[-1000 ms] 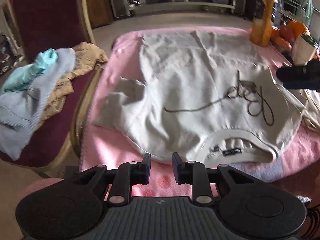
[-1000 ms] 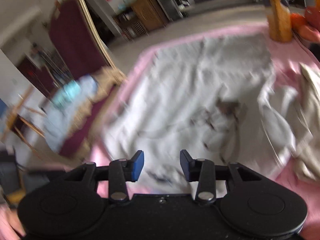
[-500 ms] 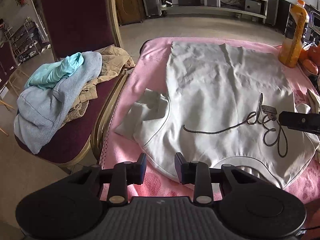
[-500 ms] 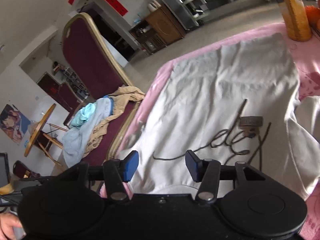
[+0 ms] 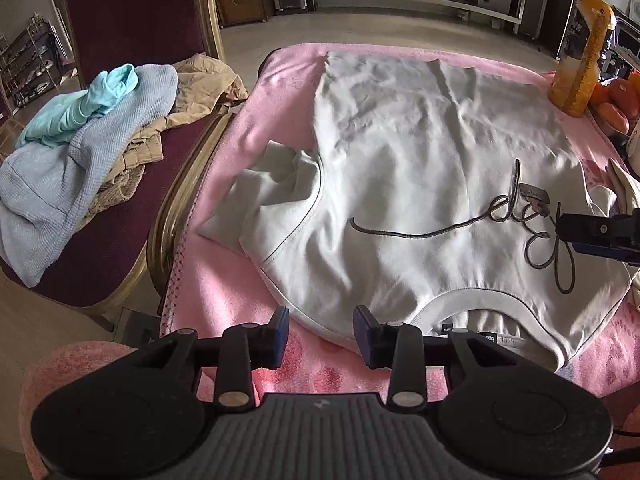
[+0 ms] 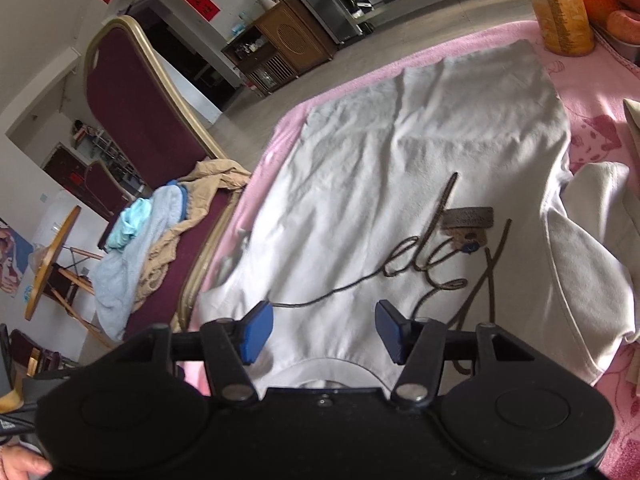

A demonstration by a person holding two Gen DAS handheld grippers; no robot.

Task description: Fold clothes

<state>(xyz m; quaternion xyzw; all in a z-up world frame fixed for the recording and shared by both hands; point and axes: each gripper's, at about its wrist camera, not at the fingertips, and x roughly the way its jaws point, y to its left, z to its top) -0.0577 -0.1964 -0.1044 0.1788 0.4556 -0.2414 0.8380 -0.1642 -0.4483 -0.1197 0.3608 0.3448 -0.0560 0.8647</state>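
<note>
A cream sweatshirt (image 5: 420,168) with dark cursive lettering lies spread face up on the pink-covered table (image 5: 280,80), collar toward me; its left sleeve (image 5: 272,184) is bunched at the table's left side. My left gripper (image 5: 320,334) hovers over the sweatshirt's near left shoulder edge, jaws opening, nothing between them. My right gripper (image 6: 323,332) hangs above the collar area of the sweatshirt (image 6: 420,168), jaws opening and empty. One of its fingers (image 5: 592,230) shows at the right edge of the left wrist view, over the lettering.
A maroon chair (image 5: 120,208) left of the table holds a pile of light-blue, teal and tan clothes (image 5: 80,152). An orange juice bottle (image 5: 580,56) and orange fruit (image 5: 616,100) stand at the far right corner. Another pale garment (image 6: 632,184) lies at the right.
Both pairs of jaws have spread wider. The right gripper has sunk toward the collar, its view now steady and sharp. The left gripper's view shifted left and the sweatshirt looks flatter.
</note>
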